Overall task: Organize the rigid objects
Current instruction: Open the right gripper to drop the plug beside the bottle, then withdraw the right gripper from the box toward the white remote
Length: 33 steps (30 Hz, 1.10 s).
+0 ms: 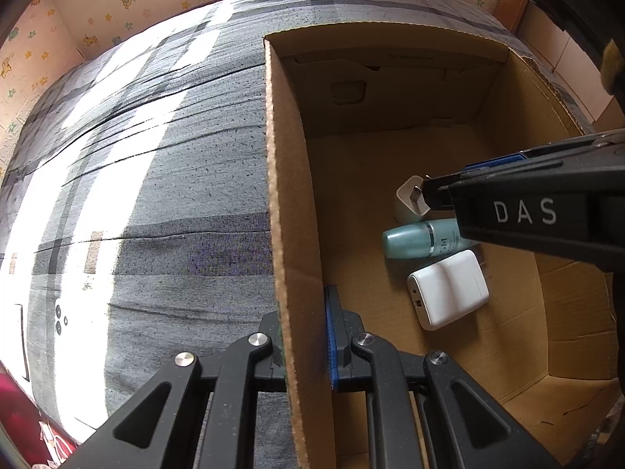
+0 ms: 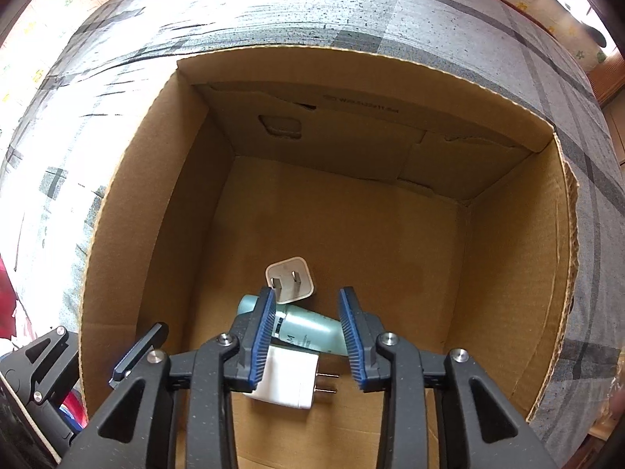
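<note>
An open cardboard box (image 1: 291, 203) (image 2: 129, 203) sits on a grey plaid cloth. On its floor lie a teal bottle (image 1: 414, 239) (image 2: 308, 330), a small white plug cube (image 1: 408, 203) (image 2: 290, 278) and a larger white charger (image 1: 447, 289) (image 2: 285, 385). My left gripper (image 1: 302, 332) is shut on the box's left wall, one finger inside and one outside. My right gripper (image 2: 306, 336) hangs open and empty inside the box, just above the bottle and charger; it also shows in the left wrist view (image 1: 449, 195).
The grey plaid cloth (image 1: 156, 179) (image 2: 351, 11) spreads to the left of and behind the box. A wall with cartoon-print paper (image 1: 117, 4) runs behind it. Red fabric (image 1: 15, 410) lies at the lower left edge.
</note>
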{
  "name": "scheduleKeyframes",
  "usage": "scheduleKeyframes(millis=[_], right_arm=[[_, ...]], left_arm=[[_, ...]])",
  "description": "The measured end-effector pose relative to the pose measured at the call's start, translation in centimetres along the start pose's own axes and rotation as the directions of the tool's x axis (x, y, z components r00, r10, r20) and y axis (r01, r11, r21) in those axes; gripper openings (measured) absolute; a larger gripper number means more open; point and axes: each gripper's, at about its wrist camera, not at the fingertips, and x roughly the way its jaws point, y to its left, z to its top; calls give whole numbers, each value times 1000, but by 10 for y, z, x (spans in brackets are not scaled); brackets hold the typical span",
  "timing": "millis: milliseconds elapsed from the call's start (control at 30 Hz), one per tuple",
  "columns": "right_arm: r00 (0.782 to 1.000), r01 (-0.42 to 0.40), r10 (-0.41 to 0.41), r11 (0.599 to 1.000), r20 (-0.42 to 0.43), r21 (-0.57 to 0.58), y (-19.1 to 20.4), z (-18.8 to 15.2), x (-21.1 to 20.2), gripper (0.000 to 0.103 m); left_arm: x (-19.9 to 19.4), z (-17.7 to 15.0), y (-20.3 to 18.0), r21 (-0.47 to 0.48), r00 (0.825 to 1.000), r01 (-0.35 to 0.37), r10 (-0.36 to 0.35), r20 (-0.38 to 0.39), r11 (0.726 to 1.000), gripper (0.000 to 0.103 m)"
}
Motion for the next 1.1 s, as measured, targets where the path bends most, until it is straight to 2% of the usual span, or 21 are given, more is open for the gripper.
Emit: scheduleKeyframes(millis=[100,500,667,867,933,1100], right_arm=[[1000,2,-3,1000,22,8,-3,0,-8,43],[995,17,-19,1000,99,19,-14,-16,-50,47],[993,16,-19,1000,116,25,-3,-18,-66,49],[990,33,-37,999,139,31,-4,-22,-83,61],[988,32,-38,999,153,38,-8,-26,-91,72],[982,29,-39,998,184,54,-19,-33,-107,87]], left_arm=[[0,0,0,-2,1000,2,-2,1,1000,13],[0,-1,-1,-2,1000,-2,2,1,1000,13],[0,0,-4,4,1000,-9,9,-1,1000,13],[0,0,-4,4,1000,-12,12,0,1000,13],[0,0,-4,4,1000,-14,14,0,1000,13],[-1,0,-6,8,1000,-21,21,-1,1000,13]])
